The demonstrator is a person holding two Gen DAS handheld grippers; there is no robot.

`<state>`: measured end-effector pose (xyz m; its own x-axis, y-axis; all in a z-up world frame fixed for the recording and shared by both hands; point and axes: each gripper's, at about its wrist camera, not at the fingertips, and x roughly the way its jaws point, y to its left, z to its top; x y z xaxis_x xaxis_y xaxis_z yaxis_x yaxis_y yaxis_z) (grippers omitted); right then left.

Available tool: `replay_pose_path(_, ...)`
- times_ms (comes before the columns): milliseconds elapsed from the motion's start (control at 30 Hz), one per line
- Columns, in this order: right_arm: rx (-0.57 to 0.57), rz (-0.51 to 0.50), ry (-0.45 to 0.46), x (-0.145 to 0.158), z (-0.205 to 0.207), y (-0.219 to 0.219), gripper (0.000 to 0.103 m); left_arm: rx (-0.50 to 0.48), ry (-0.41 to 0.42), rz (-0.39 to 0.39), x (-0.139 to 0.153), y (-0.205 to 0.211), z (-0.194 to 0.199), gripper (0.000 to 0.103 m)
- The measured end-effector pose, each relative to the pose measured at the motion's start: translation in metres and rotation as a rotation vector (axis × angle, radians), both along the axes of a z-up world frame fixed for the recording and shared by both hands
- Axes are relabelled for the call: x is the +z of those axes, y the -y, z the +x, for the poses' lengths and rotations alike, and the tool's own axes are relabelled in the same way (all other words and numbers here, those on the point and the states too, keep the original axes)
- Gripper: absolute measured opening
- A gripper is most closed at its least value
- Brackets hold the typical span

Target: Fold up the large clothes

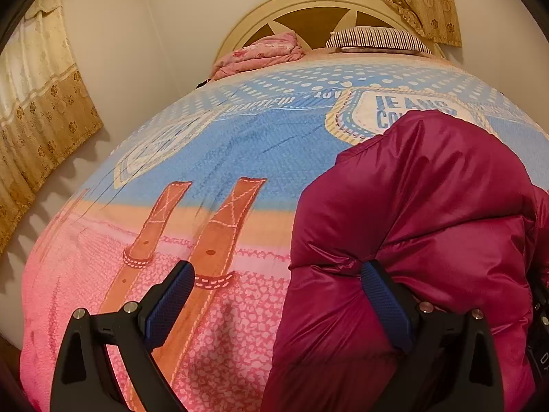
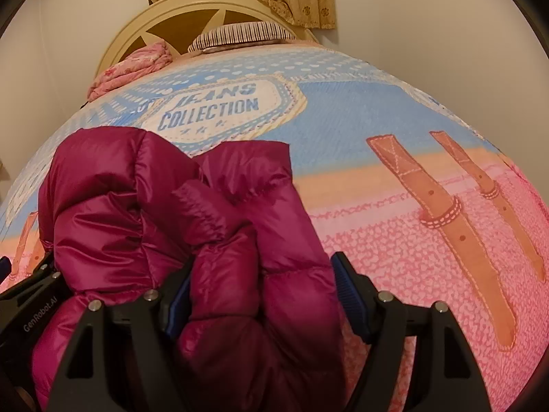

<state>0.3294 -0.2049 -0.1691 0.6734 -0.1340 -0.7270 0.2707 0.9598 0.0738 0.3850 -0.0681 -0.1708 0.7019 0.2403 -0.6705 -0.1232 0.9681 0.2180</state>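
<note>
A magenta puffer jacket [image 1: 429, 206] lies bunched on the bed's printed cover [image 1: 240, 144]. My left gripper [image 1: 276, 295] stands wide open at the jacket's left edge. Its right pad [image 1: 384, 302] rests against the puffy fabric, and its left pad hangs over bare cover. In the right wrist view a thick fold of the jacket [image 2: 260, 309] fills the gap of my right gripper [image 2: 262, 292]. Both of its blue pads touch the fabric, and the left one is partly buried. A cuffed sleeve [image 2: 206, 206] lies across the top of the bundle. The left gripper's black body [image 2: 34, 292] shows at the left edge.
A pink blanket [image 1: 260, 53] and a striped pillow [image 1: 377, 37] sit by the cream headboard [image 1: 308, 3] at the far end. Patterned curtains [image 1: 37, 103] hang along the left wall. Pink and blue cover [image 2: 411, 240] stretches to the right of the jacket.
</note>
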Motion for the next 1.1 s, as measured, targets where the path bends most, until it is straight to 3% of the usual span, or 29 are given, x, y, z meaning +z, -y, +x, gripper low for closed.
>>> replay_pose_path(1100, 0.017, 0.029, -0.045, -0.0055, 0.0059, 0.0021, 0.078, -0.01, -0.027, -0.023, -0.0034, -0.0035, 0.0028, 0.098)
